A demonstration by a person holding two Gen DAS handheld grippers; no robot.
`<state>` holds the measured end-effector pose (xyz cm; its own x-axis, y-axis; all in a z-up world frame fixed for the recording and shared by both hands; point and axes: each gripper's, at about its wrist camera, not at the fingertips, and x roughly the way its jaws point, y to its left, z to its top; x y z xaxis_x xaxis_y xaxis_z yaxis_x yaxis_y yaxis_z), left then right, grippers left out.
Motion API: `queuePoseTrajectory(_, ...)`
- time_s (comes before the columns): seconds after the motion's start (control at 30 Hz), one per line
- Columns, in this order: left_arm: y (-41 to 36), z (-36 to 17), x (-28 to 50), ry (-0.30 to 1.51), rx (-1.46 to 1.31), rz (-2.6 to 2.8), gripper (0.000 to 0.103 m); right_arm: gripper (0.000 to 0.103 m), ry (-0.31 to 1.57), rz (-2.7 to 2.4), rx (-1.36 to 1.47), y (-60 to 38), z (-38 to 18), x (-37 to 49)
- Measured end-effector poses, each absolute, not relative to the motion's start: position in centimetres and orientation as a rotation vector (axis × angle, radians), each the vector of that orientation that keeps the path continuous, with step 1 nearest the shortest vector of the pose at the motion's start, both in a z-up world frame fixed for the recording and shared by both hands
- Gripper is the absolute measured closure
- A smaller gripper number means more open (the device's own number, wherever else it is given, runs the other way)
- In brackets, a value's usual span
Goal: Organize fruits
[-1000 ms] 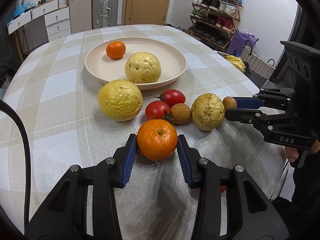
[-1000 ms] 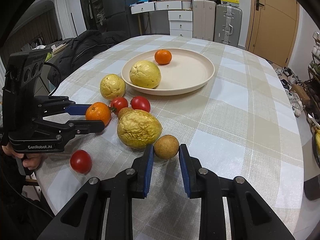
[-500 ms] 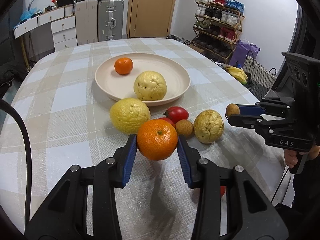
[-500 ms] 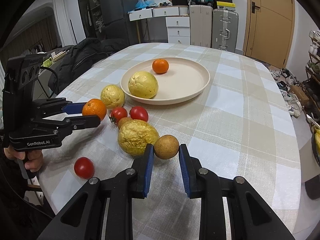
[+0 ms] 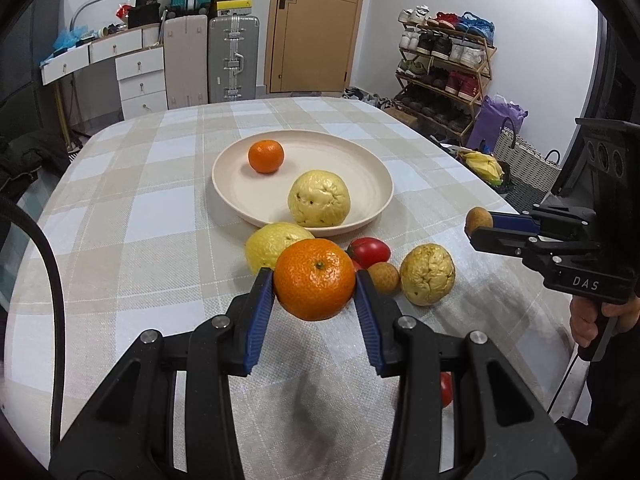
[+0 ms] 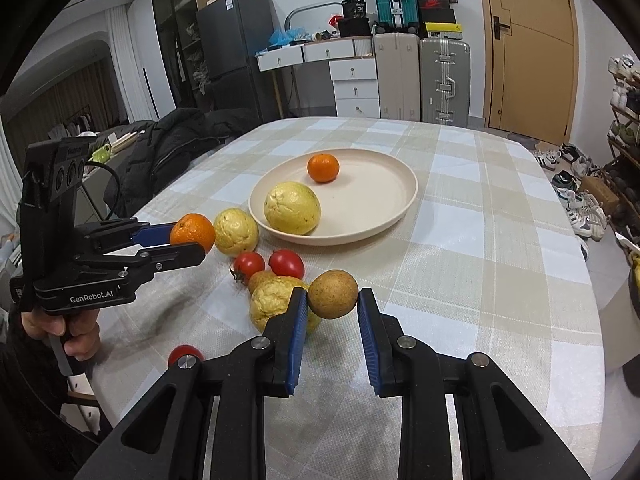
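Above the checked table (image 5: pixel 132 216), we carry plate-bound fruit: left gripper (image 5: pixel 315 294) clamps the orange (image 5: pixel 314 279), right gripper (image 6: pixel 333 312) clamps the brown fruit (image 6: pixel 332 294)

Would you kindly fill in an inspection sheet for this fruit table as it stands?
Surface: checked tablecloth.
Job's things: plate holds a small orange and a wrinkled yellow fruit; two more yellow fruits, tomatoes and a small brown fruit lie beside it.
Clutter: nothing seen.
Grippers: left claw clamps an orange; right claw clamps a brown fruit; both aloft.
Cables: black cable at left.
Surroundings: suitcases, shoe rack, door.
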<state>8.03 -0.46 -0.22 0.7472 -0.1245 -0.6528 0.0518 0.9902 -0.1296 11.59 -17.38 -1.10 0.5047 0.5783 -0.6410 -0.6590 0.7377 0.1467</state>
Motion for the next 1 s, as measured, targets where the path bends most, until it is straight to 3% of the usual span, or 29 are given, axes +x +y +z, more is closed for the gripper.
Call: queuePoseTrajectory(1.0,2.6,2.3,10.8,0.638,-0.111,0.016,0.065,0.077,0.662,0.744,0.020,-16.8,0.4,13.8)
